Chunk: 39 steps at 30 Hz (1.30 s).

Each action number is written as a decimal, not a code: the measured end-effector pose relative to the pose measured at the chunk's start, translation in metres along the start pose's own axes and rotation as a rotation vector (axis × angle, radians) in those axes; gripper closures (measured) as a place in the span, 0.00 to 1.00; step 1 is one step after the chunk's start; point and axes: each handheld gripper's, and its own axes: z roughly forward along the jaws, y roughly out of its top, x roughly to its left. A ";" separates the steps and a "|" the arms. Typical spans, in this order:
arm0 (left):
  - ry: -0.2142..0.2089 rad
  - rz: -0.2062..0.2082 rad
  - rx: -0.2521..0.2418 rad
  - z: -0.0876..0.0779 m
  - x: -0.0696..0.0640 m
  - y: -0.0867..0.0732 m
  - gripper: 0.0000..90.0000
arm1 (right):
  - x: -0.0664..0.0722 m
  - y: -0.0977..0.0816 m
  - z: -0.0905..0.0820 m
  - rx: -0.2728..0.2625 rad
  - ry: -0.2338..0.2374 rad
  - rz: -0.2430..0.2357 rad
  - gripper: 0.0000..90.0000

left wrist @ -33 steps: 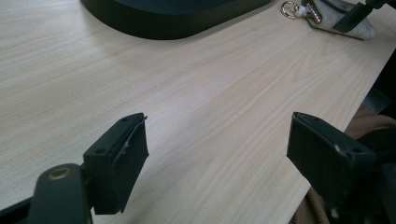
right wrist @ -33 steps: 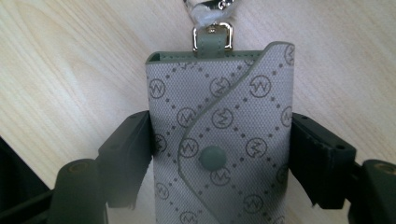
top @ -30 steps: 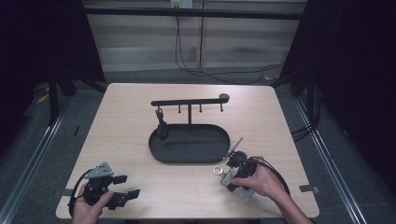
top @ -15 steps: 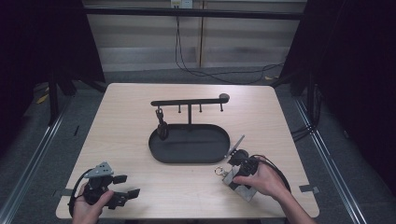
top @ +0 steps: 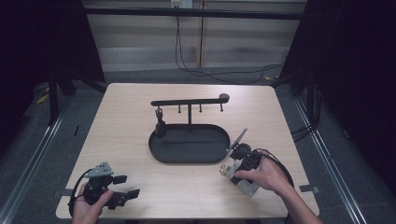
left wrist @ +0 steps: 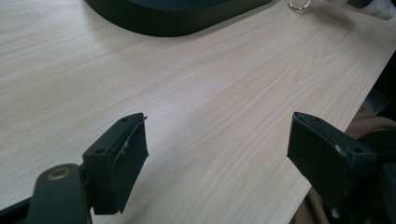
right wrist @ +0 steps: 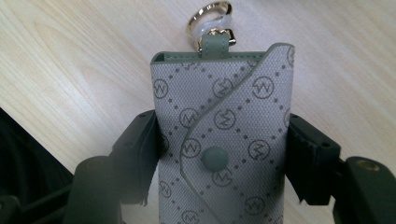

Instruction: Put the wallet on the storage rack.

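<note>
The key pouch (right wrist: 224,135) lies flat on the bench (top: 116,135), near its right front, just in front of the tray (top: 189,144) and apart from it. It is a long flat rectangle of grey woven fabric printed with dotted diamonds and small round logos. A curved flap crosses its face and closes on a round grey snap. Its long axis runs along the right gripper (right wrist: 222,156); the ring (right wrist: 210,18) end points away from the hand, in the high view towards the bench's front left. The ring is gold metal on a short grey tab.

The right gripper's fingers (right wrist: 140,154) have just been closing and now press the pouch's two long edges, holding it.

The left gripper (left wrist: 219,154) rests at the front left, well apart from the pouch, fingers wide with only pale wood grain between them.

The tray is a black oval with a low rim; behind it rises a thin black hook rail (top: 187,101).
</note>
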 end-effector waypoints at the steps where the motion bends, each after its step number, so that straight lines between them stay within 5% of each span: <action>1: 0.001 0.001 0.001 0.000 0.000 0.000 0.22 | -0.001 0.000 -0.002 0.002 -0.003 -0.002 0.38; 39: -0.004 0.000 0.007 -0.001 0.001 0.000 0.22 | -0.015 0.018 -0.051 -0.056 -0.036 0.079 0.38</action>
